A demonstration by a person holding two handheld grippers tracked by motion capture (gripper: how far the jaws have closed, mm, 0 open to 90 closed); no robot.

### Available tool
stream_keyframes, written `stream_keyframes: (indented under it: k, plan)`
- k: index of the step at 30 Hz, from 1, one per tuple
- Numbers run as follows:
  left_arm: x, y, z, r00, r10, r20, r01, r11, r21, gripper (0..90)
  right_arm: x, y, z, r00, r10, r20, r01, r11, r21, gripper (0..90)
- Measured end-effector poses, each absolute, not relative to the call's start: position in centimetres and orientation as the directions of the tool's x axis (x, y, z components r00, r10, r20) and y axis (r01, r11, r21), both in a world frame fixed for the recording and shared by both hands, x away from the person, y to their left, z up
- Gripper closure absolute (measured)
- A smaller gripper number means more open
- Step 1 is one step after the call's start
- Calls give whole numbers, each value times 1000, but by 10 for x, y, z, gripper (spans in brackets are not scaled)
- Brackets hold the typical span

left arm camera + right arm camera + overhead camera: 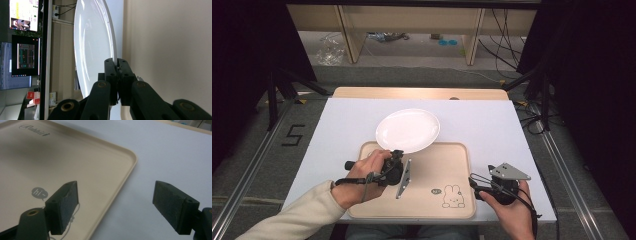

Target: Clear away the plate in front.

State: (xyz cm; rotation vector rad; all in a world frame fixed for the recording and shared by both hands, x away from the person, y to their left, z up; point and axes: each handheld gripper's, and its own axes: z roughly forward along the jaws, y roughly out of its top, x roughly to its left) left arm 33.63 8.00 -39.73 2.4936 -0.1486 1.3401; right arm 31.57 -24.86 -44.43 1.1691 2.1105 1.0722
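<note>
**Plate slip risk**

Left gripper [117, 75] clamped on plate [407, 130] near rim, plate overhanging tray [452, 165] far edge. Thin edge grip: could slip or tilt. Right gripper [115, 205] wide open, empty, right of tray.

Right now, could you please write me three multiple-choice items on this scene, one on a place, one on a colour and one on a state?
1. Where does the plate lie?
A. over the tray's far edge
B. on the floor
C. under the tray

2. What colour is the tray?
A. blue
B. beige
C. black

3. How is the right gripper?
A. shut on the plate
B. shut on the tray
C. open

Answers: 1 A, it overlaps the far rim; 2 B, its surface is beige; 3 C, its jaws stand apart, while the left gripper pinches the plate's rim.
</note>
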Motion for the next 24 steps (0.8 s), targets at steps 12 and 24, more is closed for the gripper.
stream_keyframes:
  k: [12,24]
  plan:
    - [326,82,-399,559,45,828,-255,-941,223,881,316,-249,-444,-505,861,-60,461,327,825,218]
    - [312,86,-399,560,25,828,-270,-940,211,882,316,-249,-444,-504,861,-60,461,328,825,218]
